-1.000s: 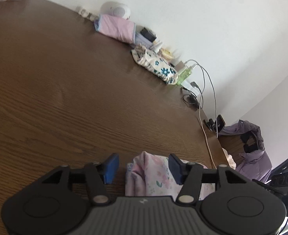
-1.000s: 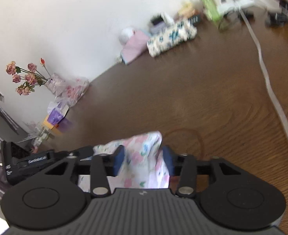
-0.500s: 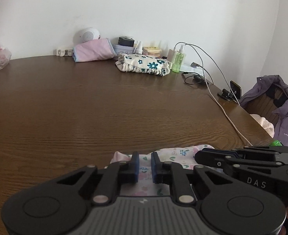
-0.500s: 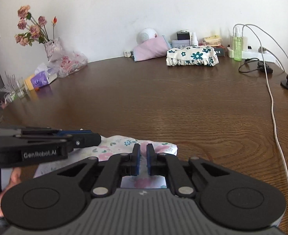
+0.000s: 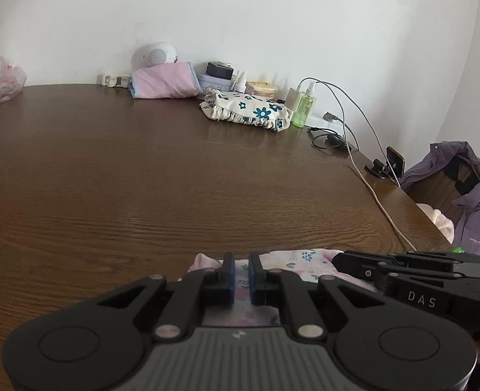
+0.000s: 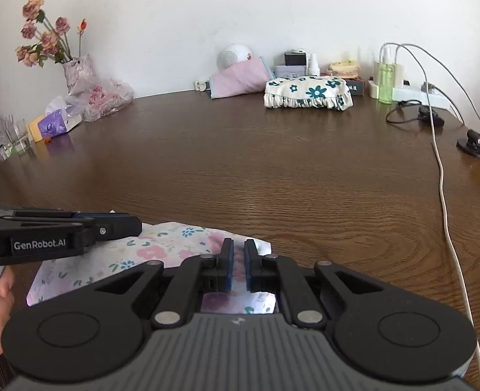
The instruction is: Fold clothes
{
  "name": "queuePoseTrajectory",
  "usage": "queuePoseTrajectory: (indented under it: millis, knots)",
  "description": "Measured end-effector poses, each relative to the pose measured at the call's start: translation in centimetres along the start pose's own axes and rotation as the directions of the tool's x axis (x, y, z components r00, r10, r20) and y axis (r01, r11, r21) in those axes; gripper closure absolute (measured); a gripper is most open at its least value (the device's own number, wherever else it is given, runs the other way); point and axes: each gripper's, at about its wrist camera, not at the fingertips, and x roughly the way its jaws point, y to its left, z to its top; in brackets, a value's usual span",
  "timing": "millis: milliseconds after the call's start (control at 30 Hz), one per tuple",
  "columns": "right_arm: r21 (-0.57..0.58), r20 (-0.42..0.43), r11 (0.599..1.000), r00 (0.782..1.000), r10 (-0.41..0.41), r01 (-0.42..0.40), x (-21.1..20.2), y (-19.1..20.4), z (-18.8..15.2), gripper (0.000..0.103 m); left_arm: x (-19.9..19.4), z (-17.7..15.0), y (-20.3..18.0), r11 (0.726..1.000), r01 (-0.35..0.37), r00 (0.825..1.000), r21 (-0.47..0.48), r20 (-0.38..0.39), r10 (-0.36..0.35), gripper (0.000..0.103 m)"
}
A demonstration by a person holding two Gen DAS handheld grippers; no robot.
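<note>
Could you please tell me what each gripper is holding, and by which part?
Both jaws appear nearly shut on the floral garment: left gripper and right gripper at its far edge.

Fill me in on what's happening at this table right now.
A person is folding a small floral garment at the near edge of a brown wooden table. The left claw and the right claw are each nearly closed over the cloth's near side, side by side. The cloth lies mostly flat on the table. Clutter sits along the far wall, untouched.
</note>
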Motion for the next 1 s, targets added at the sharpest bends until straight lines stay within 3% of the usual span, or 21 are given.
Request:
queuePoseTrajectory:
  millis: [100, 167, 200, 233, 267, 300, 367, 433, 500, 600, 667, 767, 867, 1000]
  knots:
    - [0.018, -0.006, 0.999, 1.000, 0.028, -0.028, -1.0, -0.5, -0.2, 0.091, -0.4, 0.5, 0.8, 0.999, 0.031, 0.999, -0.031, -0.009, -0.032, 0.093]
    - [0.003, -0.015, 0.997, 0.997, 0.071, -0.071, -2.0, -0.6, -0.5, 0.089, -1.4, 0.9, 1.5, 0.996, 0.059, 0.998, -0.069, 0.013, -0.058, 0.075]
    - [-0.005, -0.020, 0.996, 0.996, 0.092, -0.092, -2.5, -0.7, -0.7, 0.079, -2.4, 1.1, 1.8, 0.994, 0.071, 0.996, -0.083, 0.054, -0.066, 0.055]
    - [-0.012, -0.025, 0.993, 0.993, 0.114, -0.114, -3.0, -0.7, -0.8, 0.069, -3.4, 1.3, 2.0, 0.993, 0.077, 0.994, -0.086, 0.088, -0.070, 0.043]
    - [-0.020, -0.030, 0.991, 0.990, 0.135, -0.135, -3.5, -0.8, -1.0, 0.048, -4.4, 1.4, 2.2, 0.994, 0.076, 0.992, -0.074, 0.111, -0.068, 0.041]
    - [-0.027, -0.036, 0.987, 0.987, 0.156, -0.157, -3.9, -0.8, -1.2, 0.043, -5.3, 1.1, 2.1, 0.995, 0.085, 0.990, -0.042, 0.119, -0.080, 0.041]
    - [-0.041, -0.047, 0.979, 0.979, 0.198, -0.200, -4.9, -0.9, -1.5, 0.043, -6.4, -0.2, 1.3, 0.987, 0.137, 0.986, 0.082, 0.088, -0.144, 0.038]
    - [-0.055, -0.059, 0.969, 0.969, 0.239, -0.242, -5.9, -1.0, -1.8, 0.043, -7.5, -1.5, 0.5, 0.961, 0.190, 0.978, 0.202, 0.048, -0.204, 0.030]
    - [-0.068, -0.071, 0.956, 0.957, 0.280, -0.284, -6.8, -1.1, -2.1, 0.043, -8.4, -3.0, -0.6, 0.920, 0.219, 0.972, 0.326, 0.006, -0.234, 0.030]
    - [-0.148, -0.110, 0.949, 0.958, 0.265, -0.280, -6.6, -0.4, -3.1, 0.046, -7.8, -5.6, -2.6, 0.853, 0.126, 0.990, 0.507, -0.010, -0.141, 0.031]
    - [-0.198, -0.117, 0.938, 0.957, 0.265, -0.284, -6.5, -0.1, -3.3, 0.047, -7.2, -6.5, -3.0, 0.807, 0.102, 0.994, 0.582, -0.022, -0.110, 0.031]
    - [-0.239, -0.137, 0.925, 0.953, 0.270, -0.296, -5.9, 0.0, -3.2, 0.071, -6.4, -7.3, -3.1, 0.742, 0.090, 0.996, 0.665, -0.045, -0.080, 0.051]
    - [-0.235, -0.157, 0.922, 0.948, 0.277, -0.308, -5.6, -0.3, -3.0, 0.085, -6.1, -6.8, -2.0, 0.741, 0.116, 0.993, 0.661, -0.072, -0.092, 0.061]
    - [-0.206, -0.178, 0.931, 0.947, 0.268, -0.303, -6.0, -0.7, -3.2, 0.085, -6.0, -5.9, -0.3, 0.758, 0.119, 0.993, 0.642, -0.088, -0.081, 0.060]
